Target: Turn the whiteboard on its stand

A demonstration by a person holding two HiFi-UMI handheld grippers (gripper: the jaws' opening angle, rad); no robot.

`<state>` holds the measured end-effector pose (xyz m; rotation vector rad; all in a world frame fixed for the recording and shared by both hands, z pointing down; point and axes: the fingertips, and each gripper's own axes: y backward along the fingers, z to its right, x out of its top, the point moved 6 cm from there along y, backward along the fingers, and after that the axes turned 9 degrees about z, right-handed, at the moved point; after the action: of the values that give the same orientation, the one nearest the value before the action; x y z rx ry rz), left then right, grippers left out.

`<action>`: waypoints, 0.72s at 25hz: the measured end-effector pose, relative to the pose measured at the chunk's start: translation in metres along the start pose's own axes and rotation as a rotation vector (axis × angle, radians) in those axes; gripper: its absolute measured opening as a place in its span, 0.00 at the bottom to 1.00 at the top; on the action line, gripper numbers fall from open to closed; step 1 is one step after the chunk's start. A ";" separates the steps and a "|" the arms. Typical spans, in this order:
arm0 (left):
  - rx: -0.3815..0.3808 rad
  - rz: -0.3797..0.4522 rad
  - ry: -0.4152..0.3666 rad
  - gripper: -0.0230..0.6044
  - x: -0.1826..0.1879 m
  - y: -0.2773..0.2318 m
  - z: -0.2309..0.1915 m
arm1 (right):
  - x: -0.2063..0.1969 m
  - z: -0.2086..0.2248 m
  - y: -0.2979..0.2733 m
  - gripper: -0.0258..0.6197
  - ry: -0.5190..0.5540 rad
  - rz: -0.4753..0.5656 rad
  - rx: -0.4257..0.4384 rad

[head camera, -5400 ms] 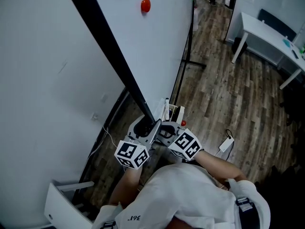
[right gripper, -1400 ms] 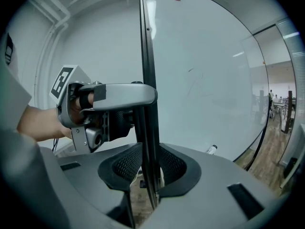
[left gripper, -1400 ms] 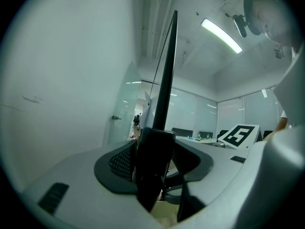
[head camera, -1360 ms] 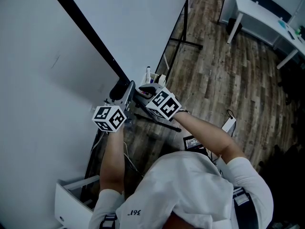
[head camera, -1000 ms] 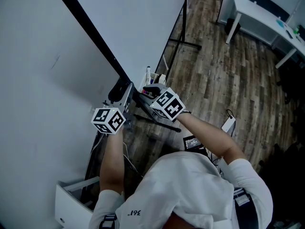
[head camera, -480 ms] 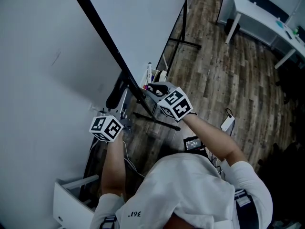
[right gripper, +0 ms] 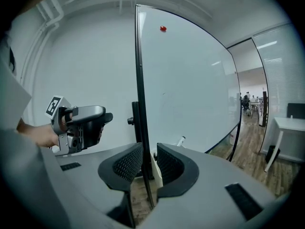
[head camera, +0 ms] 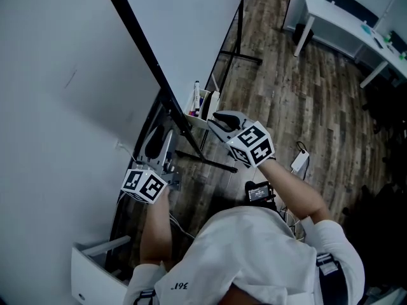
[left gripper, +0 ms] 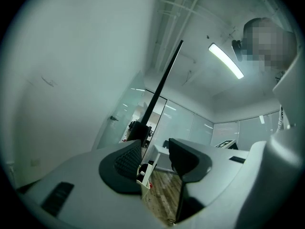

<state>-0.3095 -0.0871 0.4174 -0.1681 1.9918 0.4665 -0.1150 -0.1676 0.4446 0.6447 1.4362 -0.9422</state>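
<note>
Right gripper (head camera: 219, 121), carried on my outstretched forearm (head camera: 296, 192) and tipped slightly downward. Its jaws are clamped on the black edge of the whiteboard (head camera: 191, 37), just beside the marker tray (head camera: 200, 103). The board stands nearly edge-on to this gripper on its stand (head camera: 236, 33). Left gripper (head camera: 152, 146), on my bent arm near the wall (head camera: 51, 107), points roughly level and hangs clear of the board. Its jaws are apart, have just been closing a little, and nothing lies between them.
</note>
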 end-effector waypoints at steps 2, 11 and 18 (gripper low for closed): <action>-0.007 0.001 0.018 0.32 -0.001 0.005 0.004 | -0.001 0.000 0.009 0.21 -0.009 0.004 -0.019; -0.042 -0.012 0.080 0.20 -0.012 0.018 0.024 | 0.005 0.001 0.037 0.21 -0.027 0.029 -0.052; -0.015 -0.015 0.056 0.14 -0.015 0.025 0.056 | 0.011 0.014 0.073 0.20 -0.036 0.072 -0.038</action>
<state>-0.2643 -0.0433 0.4153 -0.2075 2.0409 0.4719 -0.0478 -0.1439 0.4225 0.6434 1.3870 -0.8642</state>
